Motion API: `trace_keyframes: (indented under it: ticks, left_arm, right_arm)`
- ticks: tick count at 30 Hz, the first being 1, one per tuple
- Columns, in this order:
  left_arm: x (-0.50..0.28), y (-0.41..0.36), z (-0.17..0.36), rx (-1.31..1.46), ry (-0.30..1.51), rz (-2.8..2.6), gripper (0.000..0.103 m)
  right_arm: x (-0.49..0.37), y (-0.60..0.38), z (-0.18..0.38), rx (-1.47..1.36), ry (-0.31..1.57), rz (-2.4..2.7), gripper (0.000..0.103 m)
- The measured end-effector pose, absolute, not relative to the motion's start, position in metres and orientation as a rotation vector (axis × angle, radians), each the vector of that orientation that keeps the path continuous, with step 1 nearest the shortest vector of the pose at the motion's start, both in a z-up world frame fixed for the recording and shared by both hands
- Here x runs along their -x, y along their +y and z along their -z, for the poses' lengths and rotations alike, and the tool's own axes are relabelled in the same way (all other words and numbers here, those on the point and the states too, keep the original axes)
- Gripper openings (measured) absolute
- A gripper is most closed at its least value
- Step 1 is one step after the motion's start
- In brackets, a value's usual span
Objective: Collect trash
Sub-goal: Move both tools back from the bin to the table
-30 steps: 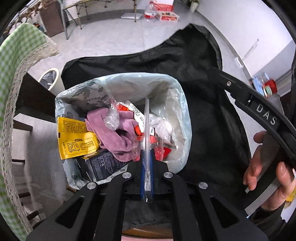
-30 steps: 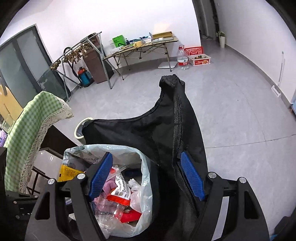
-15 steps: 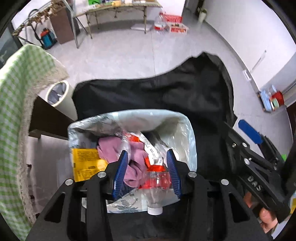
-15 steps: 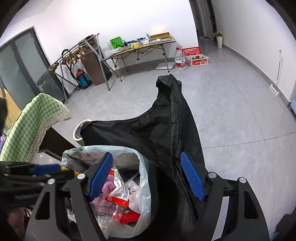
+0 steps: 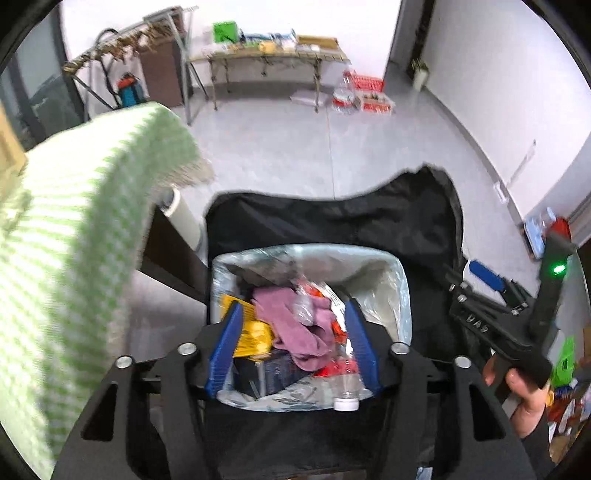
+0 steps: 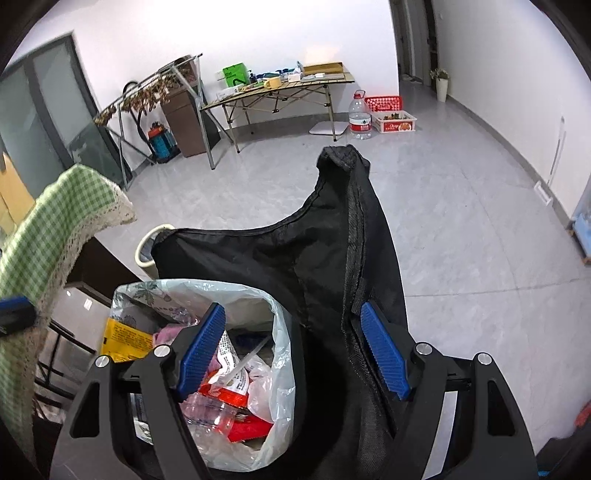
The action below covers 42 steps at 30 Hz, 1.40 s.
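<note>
A folding table [image 6: 280,86] stands against the white back wall [image 6: 258,33], cluttered on top, with a green box [image 6: 235,75] at its left end. Left of the table are a brown cabinet [image 6: 184,122] and a drying rack [image 6: 147,92]; further left, a glass door [image 6: 40,125]. Right of the table, on the pale grey tiled floor [image 6: 461,221], sit a large water bottle [image 6: 360,116] and a red basket [image 6: 384,103]. Beyond these, a potted plant [image 6: 440,83] stands by a doorway [image 6: 413,40]. The light is even and bright.
</note>
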State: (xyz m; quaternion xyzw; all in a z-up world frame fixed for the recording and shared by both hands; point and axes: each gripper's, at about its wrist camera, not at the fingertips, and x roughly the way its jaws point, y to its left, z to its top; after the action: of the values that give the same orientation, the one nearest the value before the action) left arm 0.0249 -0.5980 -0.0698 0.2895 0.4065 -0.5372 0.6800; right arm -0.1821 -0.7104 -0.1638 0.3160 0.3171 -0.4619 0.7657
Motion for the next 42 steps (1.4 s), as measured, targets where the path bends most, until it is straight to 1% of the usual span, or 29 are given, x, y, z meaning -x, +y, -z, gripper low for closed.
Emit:
trace_keyframes:
  ticks: [2,5,9,11,13,17,23,29,32,33,35,42]
  left_arm:
    - [-0.032,-0.584,0.051,-0.603,0.862,1.203,0.067]
    - [-0.048,-0.554,0.021,-0.511,0.815,1.208,0.074]
    - [-0.071,-0.514,-0.009,-0.415,0.774,1.174,0.075]
    - [-0.08,-0.495,-0.021,-0.381,0.747,1.148,0.082]
    - [-0.092,-0.467,-0.035,-0.347,0.709,1.114,0.085]
    - [-0.114,-0.422,-0.05,-0.319,0.679,1.072,0.087]
    - [-0.163,-0.342,-0.066,-0.245,0.658,0.934,0.087]
    - [-0.225,-0.238,-0.073,-0.165,0.648,0.704,0.087]
    - [-0.262,-0.178,-0.065,-0.11,0.689,0.59,0.09]
    - [-0.274,-0.162,-0.059,-0.096,0.721,0.544,0.09]
    - [-0.294,-0.13,-0.048,-0.07,0.77,0.471,0.09]
    - [-0.334,-0.035,-0.033,0.05,0.787,0.303,0.09]
  right_arm:
    - [0.175,-0.707,0.161,-0.682,0.704,0.984,0.073]
    - [0.163,-0.699,0.149,-0.675,0.69,0.953,0.073]
    - [0.136,-0.682,0.126,-0.638,0.663,0.9,0.073]
    - [0.119,-0.672,0.114,-0.612,0.656,0.865,0.073]
    - [0.104,-0.661,0.102,-0.589,0.646,0.836,0.073]
    - [0.073,-0.639,0.079,-0.539,0.634,0.776,0.073]
    - [0.027,-0.6,0.042,-0.446,0.612,0.685,0.073]
    - [-0.006,-0.561,0.014,-0.344,0.598,0.608,0.073]
    - [-0.023,-0.543,0.007,-0.307,0.598,0.576,0.074]
    - [-0.029,-0.537,0.006,-0.297,0.598,0.563,0.076]
    - [-0.042,-0.523,0.003,-0.272,0.6,0.539,0.077]
    - [-0.092,-0.467,-0.017,-0.187,0.597,0.399,0.077]
